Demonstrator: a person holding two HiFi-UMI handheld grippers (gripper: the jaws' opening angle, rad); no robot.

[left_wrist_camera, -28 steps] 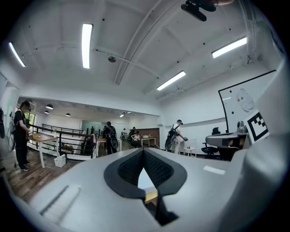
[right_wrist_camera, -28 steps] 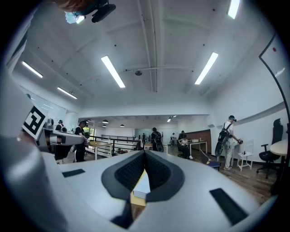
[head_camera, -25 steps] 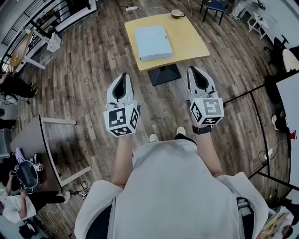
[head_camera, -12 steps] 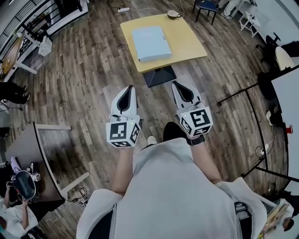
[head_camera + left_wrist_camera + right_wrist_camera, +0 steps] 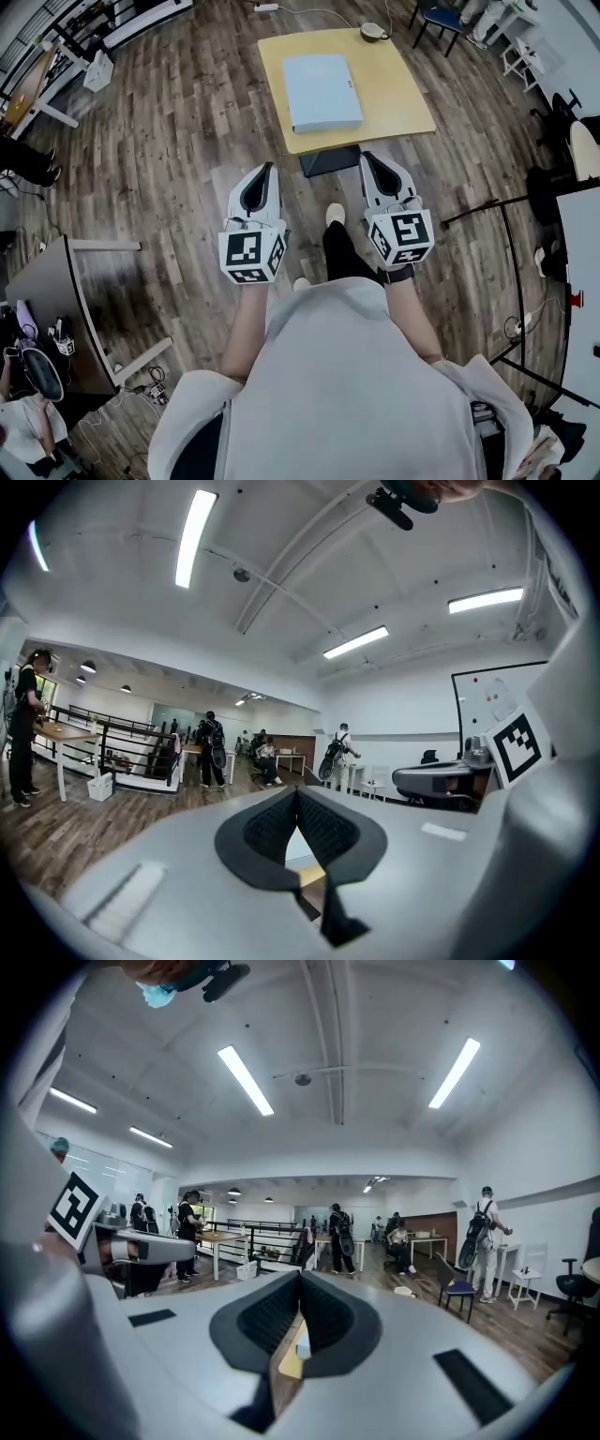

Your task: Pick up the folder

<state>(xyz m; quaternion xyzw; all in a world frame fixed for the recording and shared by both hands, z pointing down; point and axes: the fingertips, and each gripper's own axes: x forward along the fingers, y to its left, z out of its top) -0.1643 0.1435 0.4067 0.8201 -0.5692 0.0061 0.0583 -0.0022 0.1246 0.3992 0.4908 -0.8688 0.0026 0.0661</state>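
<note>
Head view: folder (image 5: pixel 322 91) flat on yellow table (image 5: pixel 401 91), well ahead of left gripper (image 5: pixel 266 170) and right gripper (image 5: pixel 367 157), neither touching it.
Left gripper view: jaws together, nothing between.
Right gripper view: jaws together, empty.

Past the left gripper's (image 5: pixel 298 791) closed jaws only slivers of folder (image 5: pixel 298 848) and counter (image 5: pixel 309 875) show — chair (image 5: pixel 433 13) cut by the top edge, cup's (image 5: pixel 375 32) contents too small to tell.
</note>
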